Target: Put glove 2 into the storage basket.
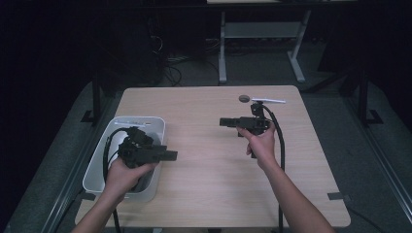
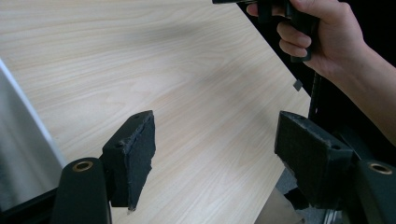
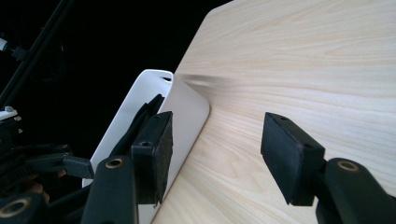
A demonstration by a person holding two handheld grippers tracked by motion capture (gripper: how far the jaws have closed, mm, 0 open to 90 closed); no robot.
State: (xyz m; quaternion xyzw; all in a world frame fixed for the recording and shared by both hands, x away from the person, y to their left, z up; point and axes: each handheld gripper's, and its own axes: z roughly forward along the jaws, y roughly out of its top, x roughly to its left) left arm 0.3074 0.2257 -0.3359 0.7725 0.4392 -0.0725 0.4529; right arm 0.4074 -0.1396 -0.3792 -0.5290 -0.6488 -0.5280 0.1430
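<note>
— High view: where are my grippers?
— I see the left gripper [image 1: 171,155] over the white bin [image 1: 95,171] at the table's [image 1: 209,194] left edge, jaws spread, empty. The right gripper [image 1: 224,122] hovers mid-table, jaws spread too.

A white bin [image 1: 151,127] sits at the tabletop's [image 1: 204,160] left edge; a spoon-like utensil [image 1: 262,100] lies near the far edge

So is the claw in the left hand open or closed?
Open. The left gripper has its two black pads wide apart, bare table between them.
</note>
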